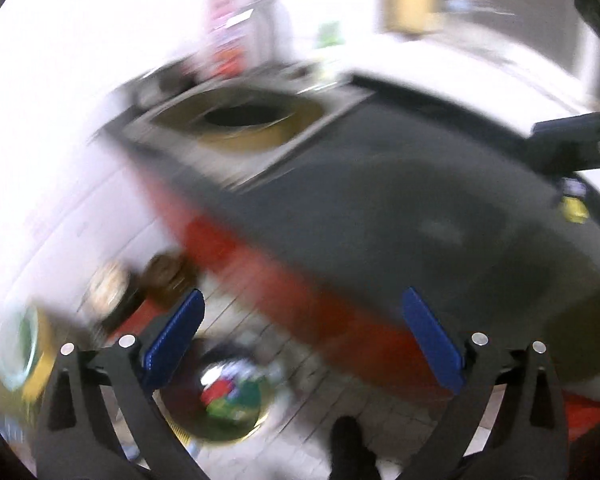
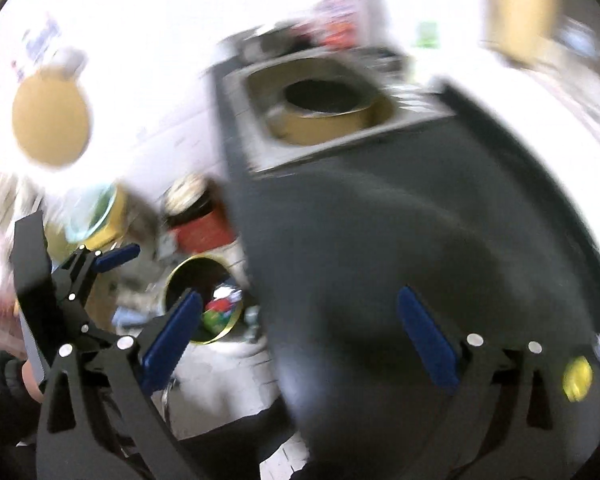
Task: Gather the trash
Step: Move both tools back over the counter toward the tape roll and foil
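Everything is smeared by motion. My left gripper stands open with nothing between its blue pads, over the red-edged rim of a dark grey table. Below it on the tiled floor is a gold-rimmed round bin with colourful trash inside. My right gripper is also open and empty, over the same table, with the bin to its lower left. A small yellow thing lies on the table at the right. One blue pad of the left gripper shows at the left.
A square inset with a round brass-coloured hole sits in the far end of the table. On the floor to the left are a red container, a yellow tub and a round tan disc. A dark shoe stands near the bin.
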Demonstrator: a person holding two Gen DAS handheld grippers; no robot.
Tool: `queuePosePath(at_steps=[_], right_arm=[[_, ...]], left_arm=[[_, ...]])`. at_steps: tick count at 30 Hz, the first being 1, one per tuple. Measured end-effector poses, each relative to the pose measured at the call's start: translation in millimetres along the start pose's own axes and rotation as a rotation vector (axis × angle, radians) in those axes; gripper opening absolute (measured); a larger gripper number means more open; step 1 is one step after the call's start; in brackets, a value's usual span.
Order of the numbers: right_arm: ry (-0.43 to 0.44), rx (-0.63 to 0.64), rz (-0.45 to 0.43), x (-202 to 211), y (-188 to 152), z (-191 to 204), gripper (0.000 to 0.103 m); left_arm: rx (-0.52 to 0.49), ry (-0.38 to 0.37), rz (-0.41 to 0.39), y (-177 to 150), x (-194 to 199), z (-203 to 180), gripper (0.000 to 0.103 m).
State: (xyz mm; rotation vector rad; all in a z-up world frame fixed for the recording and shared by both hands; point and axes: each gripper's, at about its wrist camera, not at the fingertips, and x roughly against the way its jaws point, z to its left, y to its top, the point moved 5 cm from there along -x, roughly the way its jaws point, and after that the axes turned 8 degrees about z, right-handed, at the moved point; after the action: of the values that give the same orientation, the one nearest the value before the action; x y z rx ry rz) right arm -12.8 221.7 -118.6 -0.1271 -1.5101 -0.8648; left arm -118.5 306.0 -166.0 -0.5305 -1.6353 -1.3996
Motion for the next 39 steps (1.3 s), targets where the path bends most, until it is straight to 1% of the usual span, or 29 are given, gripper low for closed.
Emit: queuePosePath(at_steps=[1,2,3,4,7,9,10,11,13,14,16,17,20,24,27,33,36,39], right_arm=[[-0.032,-0.043,-0.02,14.7,-9.6,-19.5,0.095],[-0.077,-0.105,-0.041,34.7,-23.1,-47.2,0.095],[-0.092,-0.145,-0.055,47.2,-32.4,-64.0,0.095],[-0.109,-0.191,-0.076,62.3,-44.9,-83.6,0.095],[-0.203,-0.323,-0.121,106.1,-88.7,-140.4,0.095],[-0.24,-0.404,-0.154,130.5,-119.7,-173.0,0.095],[-0.259,-0.445,-0.162,141.5,-136.0,-187.3,0.095],[-0.277,-0.487,-0.164,151.6,-154.4,-200.7,0.095],[-0.293,-0.55,-0.173,167.7,-184.8,-216.5,0.095],[-0.302,-0.57,-0.177,172.9,-194.7,-223.5,0.095],[-0.325,-0.609,-0.181,185.8,-223.2,-236.4,0.095],[-0.332,-0.626,-0.184,190.6,-234.7,-241.1,0.095],[-0.333,-0.663,-0.189,192.5,-252.3,-250.5,0.095],[-0.338,-0.681,-0.195,194.5,-263.1,-258.1,0.095],[-0.331,-0.692,-0.194,193.3,-265.8,-267.5,0.095],[-0.321,-0.697,-0.191,188.4,-265.5,-286.8,0.095],[-0.32,-0.696,-0.174,178.6,-262.4,-300.7,0.095],[-0.309,-0.7,-0.152,163.0,-256.7,-319.3,0.095]], left_arm=[[-0.052,-0.037,-0.013,13.3,1.3,-26.7,0.096],[-0.097,-0.075,-0.022,24.4,2.3,-52.1,0.096],[-0.129,-0.102,-0.03,32.6,2.7,-72.1,0.096],[-0.18,-0.143,-0.039,43.9,4.3,-103.6,0.096],[-0.27,-0.242,-0.037,61.5,6.8,-173.0,0.096],[-0.315,-0.295,-0.033,69.5,12.0,-213.1,0.096],[-0.348,-0.313,-0.03,72.7,14.6,-239.0,0.096],[-0.369,-0.323,-0.028,71.9,16.3,-254.8,0.096],[-0.411,-0.341,-0.024,70.2,21.4,-289.3,0.096],[-0.433,-0.356,-0.022,69.6,25.2,-309.5,0.096],[-0.459,-0.369,-0.019,64.9,30.4,-332.3,0.096],[-0.468,-0.368,-0.017,63.1,31.5,-339.5,0.096],[-0.503,-0.366,-0.01,58.3,32.0,-361.5,0.096],[-0.527,-0.358,0.004,57.2,27.8,-377.0,0.096],[-0.53,-0.362,0.013,62.4,22.1,-386.5,0.096],[-0.566,-0.357,0.026,61.9,5.0,-406.7,0.096],[-0.567,-0.366,0.033,64.3,-9.1,-415.3,0.096],[-0.573,-0.359,0.056,66.8,-28.9,-423.1,0.096]])
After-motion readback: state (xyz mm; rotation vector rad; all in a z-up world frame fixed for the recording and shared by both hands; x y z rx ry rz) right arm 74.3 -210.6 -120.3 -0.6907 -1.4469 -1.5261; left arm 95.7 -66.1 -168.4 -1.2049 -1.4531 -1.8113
